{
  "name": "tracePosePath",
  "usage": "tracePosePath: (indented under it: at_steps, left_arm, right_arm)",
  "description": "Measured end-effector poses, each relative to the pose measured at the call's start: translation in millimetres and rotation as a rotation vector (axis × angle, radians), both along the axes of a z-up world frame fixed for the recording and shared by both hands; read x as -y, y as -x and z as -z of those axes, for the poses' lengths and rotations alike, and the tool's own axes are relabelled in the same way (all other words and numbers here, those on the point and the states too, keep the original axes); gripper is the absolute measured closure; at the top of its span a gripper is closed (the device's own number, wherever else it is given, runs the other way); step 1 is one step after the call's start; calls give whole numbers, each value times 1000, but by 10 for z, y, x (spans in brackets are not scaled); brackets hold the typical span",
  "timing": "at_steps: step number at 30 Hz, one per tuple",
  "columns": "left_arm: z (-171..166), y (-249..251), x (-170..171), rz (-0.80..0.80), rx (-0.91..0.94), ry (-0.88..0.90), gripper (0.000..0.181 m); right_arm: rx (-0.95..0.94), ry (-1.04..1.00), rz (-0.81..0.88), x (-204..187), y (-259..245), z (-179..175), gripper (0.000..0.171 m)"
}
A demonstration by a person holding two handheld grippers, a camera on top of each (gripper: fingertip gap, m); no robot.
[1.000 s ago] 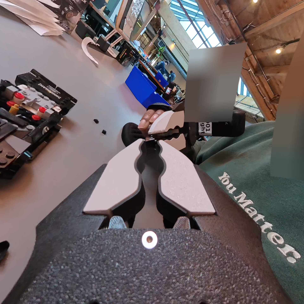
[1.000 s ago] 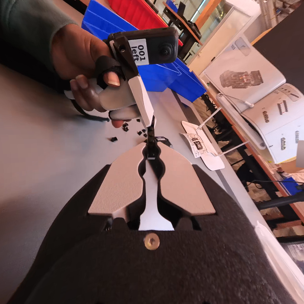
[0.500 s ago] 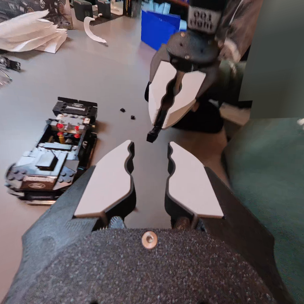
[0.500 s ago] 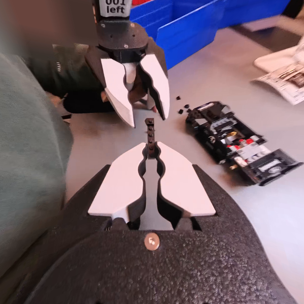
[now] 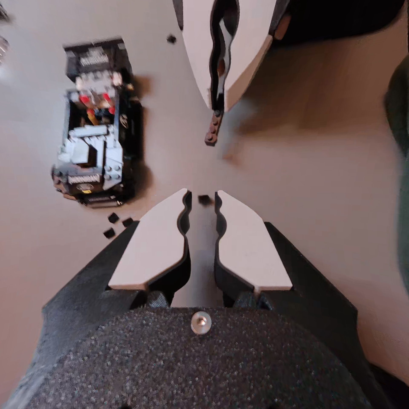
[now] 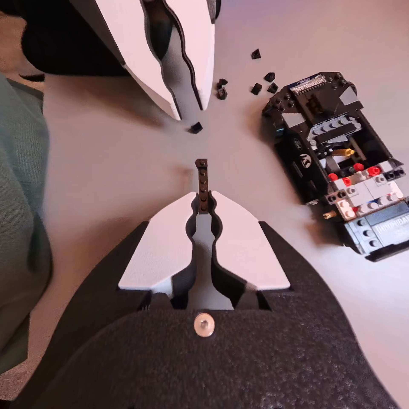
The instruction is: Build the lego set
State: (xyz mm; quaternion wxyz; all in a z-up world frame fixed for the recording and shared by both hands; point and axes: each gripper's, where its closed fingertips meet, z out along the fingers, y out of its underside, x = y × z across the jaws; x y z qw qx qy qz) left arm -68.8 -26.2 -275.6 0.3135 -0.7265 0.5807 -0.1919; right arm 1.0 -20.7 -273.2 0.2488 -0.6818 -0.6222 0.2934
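While poised over small black piece on worktop, left gripper fingers parted, empty, straddling it, likely for pickup; right gripper clenched on narrow black plate, held out clear of fingers, presumably to receive piece; half-built car beside, loose black bits near its nose

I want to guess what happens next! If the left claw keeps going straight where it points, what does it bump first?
Probably the small black piece lying on the table just ahead of the open left claw. Depth is hard to judge.
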Motion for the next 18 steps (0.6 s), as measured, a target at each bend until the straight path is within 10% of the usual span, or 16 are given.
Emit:
tracePosePath:
  at_steps: [18]
  left_arm:
    - [137,-47,-43,-86,11,62,170]
  right_arm:
    - [129,-141,-41,-77,94,209,157]
